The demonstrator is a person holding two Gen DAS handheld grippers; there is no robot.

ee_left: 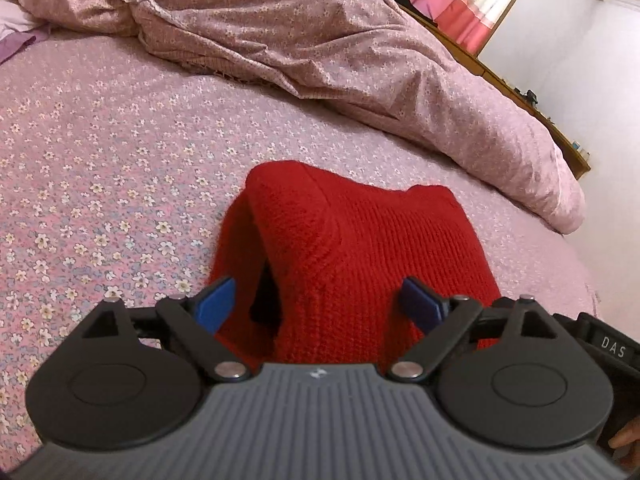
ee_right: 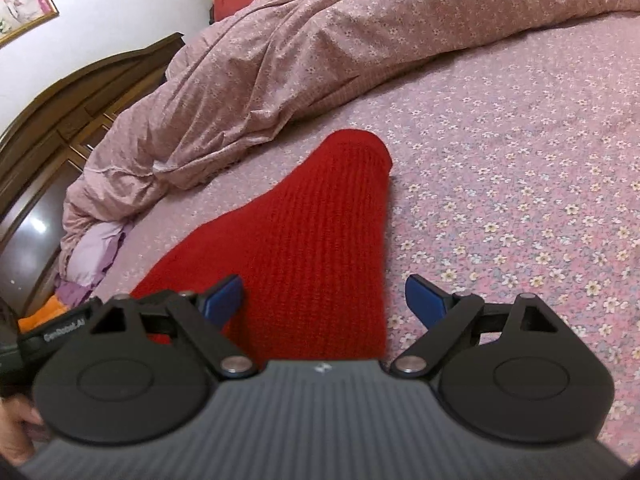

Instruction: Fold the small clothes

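Observation:
A small red knitted garment (ee_left: pixel 352 248) lies partly folded on the flowered pink bedsheet (ee_left: pixel 100 168). In the left wrist view its near part runs between the blue fingertips, with a dark opening at its left fold. My left gripper (ee_left: pixel 318 304) is open over it, fingers wide apart. In the right wrist view the red knit (ee_right: pixel 316 232) stretches away to a rounded end. My right gripper (ee_right: pixel 324 300) is open, its left fingertip (ee_right: pixel 224 300) over the knit, its right one over the sheet.
A rumpled pink flowered duvet (ee_left: pixel 320 40) is heaped along the far side of the bed (ee_right: pixel 320 40). A dark wooden headboard (ee_right: pixel 60 120) and purple and orange cloths (ee_right: pixel 92 252) lie at the left. A wooden ledge (ee_left: pixel 520 92) runs behind the bed.

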